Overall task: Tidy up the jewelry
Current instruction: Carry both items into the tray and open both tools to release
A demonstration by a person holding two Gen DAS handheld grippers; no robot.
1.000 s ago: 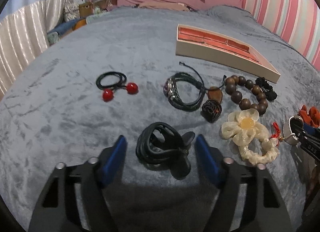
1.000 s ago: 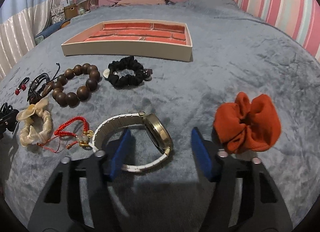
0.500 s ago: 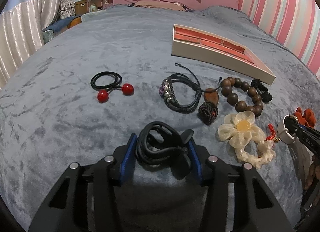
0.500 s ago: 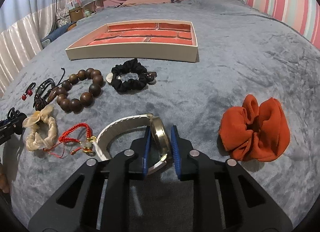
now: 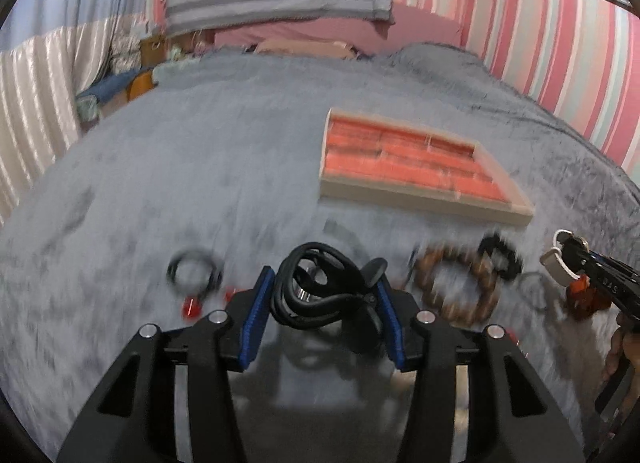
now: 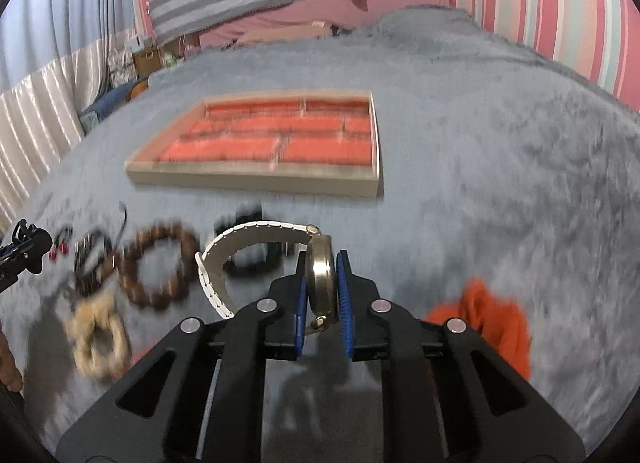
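Note:
My left gripper (image 5: 322, 283) is shut on a black cord hair tie bundle (image 5: 316, 287) and holds it above the grey bed cover. My right gripper (image 6: 322, 263) is shut on the gold case of a wristwatch (image 6: 320, 275); its white strap (image 6: 240, 239) hangs to the left. The same watch shows at the right edge of the left wrist view (image 5: 560, 259). The tray with orange compartments (image 5: 412, 163) lies ahead, and in the right wrist view (image 6: 280, 139) too. It looks empty.
On the cover lie a brown bead bracelet (image 6: 160, 267), a black scrunchie (image 6: 248, 263), a cream flower scrunchie (image 6: 100, 335), an orange scrunchie (image 6: 488, 315), a dark braided bracelet (image 6: 92, 263) and a black tie with red balls (image 5: 194, 279). Striped bedding and walls lie beyond.
Both grippers closed on their items, then lifted them off the cover and moved toward the tray. The view is motion-blurred now.

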